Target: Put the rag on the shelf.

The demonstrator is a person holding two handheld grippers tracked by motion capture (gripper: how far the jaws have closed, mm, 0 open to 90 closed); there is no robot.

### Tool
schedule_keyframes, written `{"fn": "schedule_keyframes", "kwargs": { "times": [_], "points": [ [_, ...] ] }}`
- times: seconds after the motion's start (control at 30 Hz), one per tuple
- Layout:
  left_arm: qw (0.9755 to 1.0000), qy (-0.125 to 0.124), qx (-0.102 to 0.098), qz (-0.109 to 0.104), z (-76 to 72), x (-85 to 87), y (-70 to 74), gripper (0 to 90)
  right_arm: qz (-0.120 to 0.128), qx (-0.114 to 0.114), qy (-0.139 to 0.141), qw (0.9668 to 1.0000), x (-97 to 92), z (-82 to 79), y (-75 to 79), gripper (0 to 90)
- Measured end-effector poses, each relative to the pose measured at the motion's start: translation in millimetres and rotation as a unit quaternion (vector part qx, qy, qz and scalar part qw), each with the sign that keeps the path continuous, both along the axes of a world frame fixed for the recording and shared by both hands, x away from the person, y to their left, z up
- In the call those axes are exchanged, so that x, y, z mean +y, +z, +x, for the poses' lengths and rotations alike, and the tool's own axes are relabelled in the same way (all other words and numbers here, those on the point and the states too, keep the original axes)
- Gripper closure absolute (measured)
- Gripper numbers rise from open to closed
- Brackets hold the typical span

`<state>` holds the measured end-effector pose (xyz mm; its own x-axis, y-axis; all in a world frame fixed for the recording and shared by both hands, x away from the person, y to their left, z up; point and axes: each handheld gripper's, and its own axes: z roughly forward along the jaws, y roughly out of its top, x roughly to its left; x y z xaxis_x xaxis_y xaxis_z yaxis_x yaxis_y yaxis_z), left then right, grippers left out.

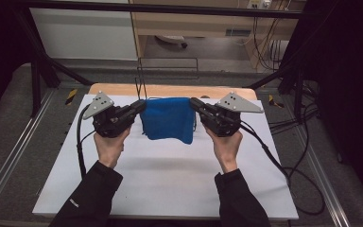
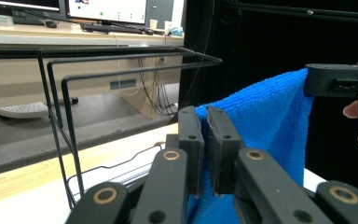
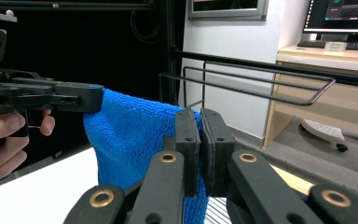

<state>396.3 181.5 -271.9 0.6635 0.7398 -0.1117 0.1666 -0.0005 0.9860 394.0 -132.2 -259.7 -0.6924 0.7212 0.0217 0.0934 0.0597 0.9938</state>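
- High view: a white worktop [image 1: 170, 189] with a wooden strip along its far edge sits inside a dark frame, with grey floor and cupboards beyond. We hold a blue cloth [image 1: 168, 118] up between the two tools, clear of the surface and stretched by its top corners, the rest hanging down in front of a black wire rack [image 1: 168, 71] that stands at the far edge. The left tool [image 1: 141, 107] pinches the cloth's left corner and the right tool [image 1: 194, 103] its right corner, each carried in one hand.
- Left gripper view: desks with monitors fill the background. Our own jaws are pressed together on a fold of the cloth [image 2: 261, 126], which runs off to the right tool [image 2: 335, 80] at the far corner. The wire rack [image 2: 121, 65] stands to the left, its top bars about level with the cloth's upper edge (perhaps a touch higher).
- Right gripper view: a pale wall and a desk lie behind. These jaws too are clamped on the cloth [image 3: 130, 140], with the left tool [image 3: 74, 99] gripping the opposite corner and the rack [image 3: 261, 84] just beyond.
- We judge the step as carrying the spread cloth to the rack. Next we need both tools moving forward together, keeping the edge taut and above the top bar, then lowering so it drapes evenly before letting go.
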Motion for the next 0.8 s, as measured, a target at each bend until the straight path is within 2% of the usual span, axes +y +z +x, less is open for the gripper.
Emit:
{"fn": "schedule_keyframes", "kwargs": {
  "times": [0.33,0.8],
  "points": [
    [0.9999,0.008,-0.011,-0.006,11.3,-3.0,20.7,84.8,0.007,-0.010,-0.009,0.9999,-0.8,9.5,15.0,86.9],
    [0.9993,0.013,-0.026,-0.021,27.0,-6.4,43.4,84.9,0.002,-0.024,-0.023,0.9995,-1.0,23.8,40.0,86.9]
  ]
}}
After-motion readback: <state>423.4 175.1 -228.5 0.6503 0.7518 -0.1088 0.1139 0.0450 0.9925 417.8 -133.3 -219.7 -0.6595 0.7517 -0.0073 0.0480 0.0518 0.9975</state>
